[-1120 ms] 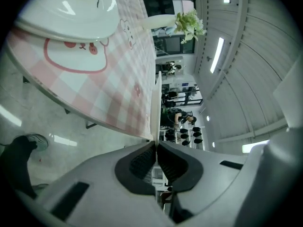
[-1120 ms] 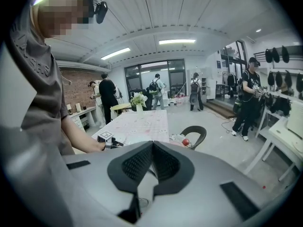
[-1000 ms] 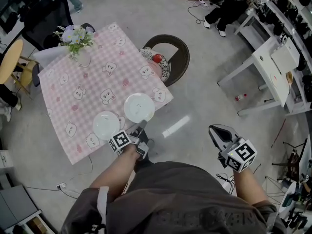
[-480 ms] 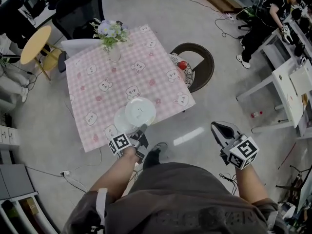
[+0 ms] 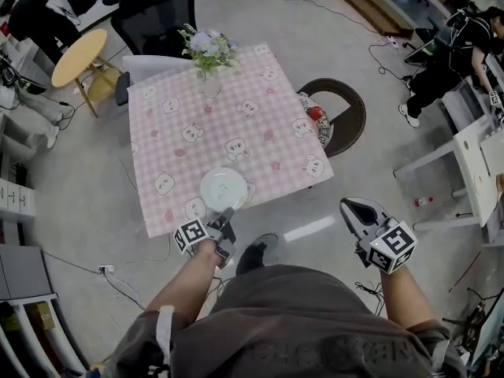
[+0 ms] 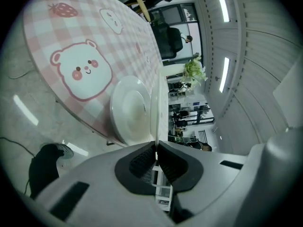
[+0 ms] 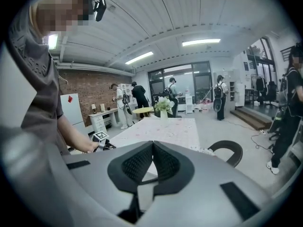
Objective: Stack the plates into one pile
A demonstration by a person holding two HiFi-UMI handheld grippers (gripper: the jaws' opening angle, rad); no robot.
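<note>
Since a second ago the held plate (image 5: 224, 188) has travelled sideways, from beside the second plate (image 6: 129, 111) to a spot right over it. In the head view the lower one is now almost fully covered.

The table (image 5: 224, 120), under its pink checked cloth with bear faces, is taking up the middle of the head view, with grey floor lying all round it. A dark round chair (image 5: 353, 102) is standing just beside the table's right edge, carrying a cushion and a small red thing on its seat. At the far end of the table a vase of flowers (image 5: 208, 57) is standing upright.

Both plates are sitting at the table's near edge. The second plate is lying flat on the cloth. The held plate is hovering just above it and roughly parallel to it, and the left gripper view is showing a narrow gap between the two.

The left gripper (image 5: 226, 214) is pinching the near rim of the held plate, its jaws closed on the thin edge. The right gripper (image 5: 352, 208) is hanging well off to the right of the table, over the floor, with its jaws pressed together and nothing between them.
</note>
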